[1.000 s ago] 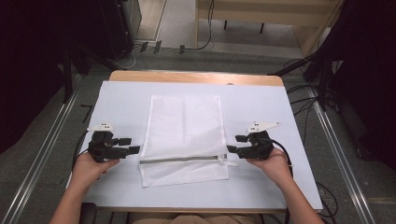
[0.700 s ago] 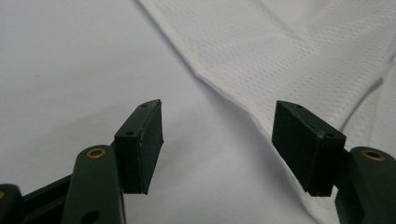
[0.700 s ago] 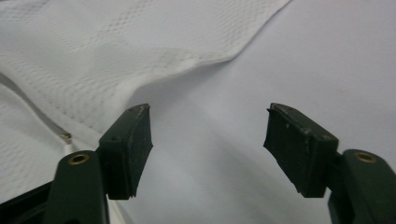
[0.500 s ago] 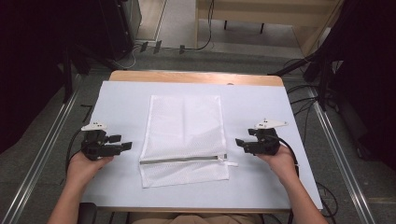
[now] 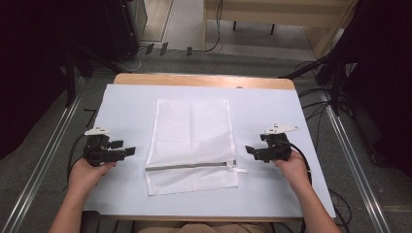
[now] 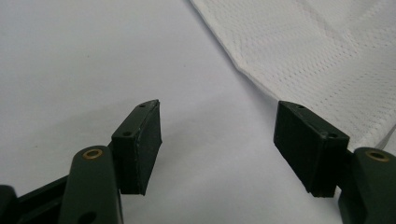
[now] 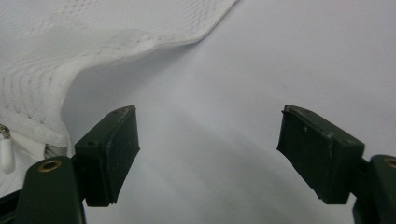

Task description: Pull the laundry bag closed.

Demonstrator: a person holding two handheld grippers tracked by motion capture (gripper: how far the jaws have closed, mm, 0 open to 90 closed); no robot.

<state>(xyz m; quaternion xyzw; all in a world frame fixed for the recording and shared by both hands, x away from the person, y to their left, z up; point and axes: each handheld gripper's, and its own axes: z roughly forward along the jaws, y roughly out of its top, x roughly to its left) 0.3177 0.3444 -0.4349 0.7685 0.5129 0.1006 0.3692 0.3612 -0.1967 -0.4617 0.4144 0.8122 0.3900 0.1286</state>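
Mesh laundry bag (image 5: 192,145), flat at frame centre, zipper (image 5: 189,166) low across it. Left gripper (image 5: 127,152) and right gripper (image 5: 250,149) flank it, jaws wide, the right's just opened, nothing between. Step judged: release done. Next: fresh grip at an edge.

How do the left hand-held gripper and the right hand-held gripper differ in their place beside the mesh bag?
The left hand-held gripper sits off the mesh bag at its left edge, apart from the cloth; the right hand-held gripper sits off its right edge, close to the zipper pull. The left one points right, the right one points left. The right one's jaws have just been opening, with nothing between them. Both stand open and empty over the white table cover.
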